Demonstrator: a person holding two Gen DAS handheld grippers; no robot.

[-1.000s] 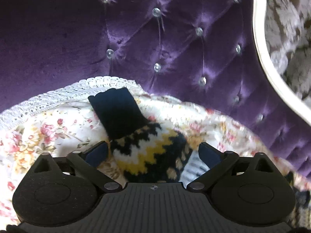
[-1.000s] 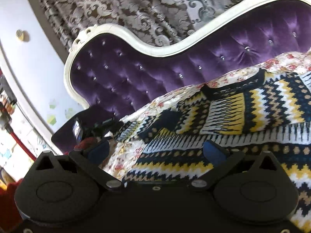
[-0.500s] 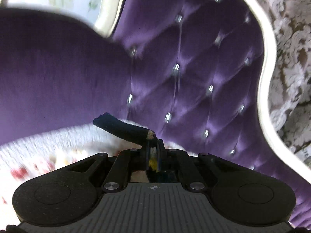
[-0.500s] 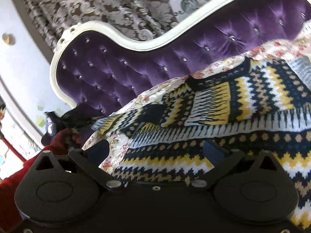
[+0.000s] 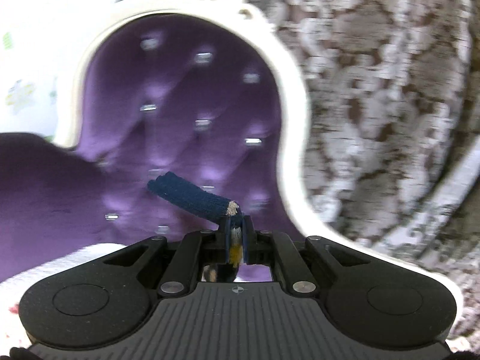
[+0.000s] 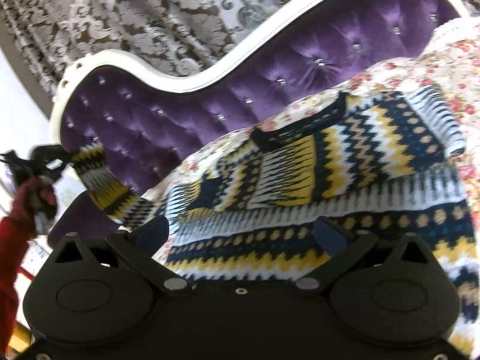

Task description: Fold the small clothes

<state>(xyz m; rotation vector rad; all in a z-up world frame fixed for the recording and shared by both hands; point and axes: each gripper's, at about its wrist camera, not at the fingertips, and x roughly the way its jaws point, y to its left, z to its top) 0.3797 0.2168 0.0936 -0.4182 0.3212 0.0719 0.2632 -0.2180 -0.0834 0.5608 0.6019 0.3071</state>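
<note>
Sweater [image 6: 345, 162] sprawls over floral bedspread [image 6: 390, 75]; left tongs [image 5: 235, 234] pinch its sleeve [image 5: 192, 199], right tongs [image 6: 246, 234] gape empty.

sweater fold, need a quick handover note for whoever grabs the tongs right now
Left tongs: shut on the sweater sleeve, just below its navy cuff, sleeve lifted off the bed.
Right tongs: open, hovering over the sweater body, holding nothing.
Sweater lies spread on the floral bedspread by the purple tufted headboard.
Done: sleeve gripped and raised.
Left: probably lay the sleeve across the body, then the other sleeve and the fold.
</note>
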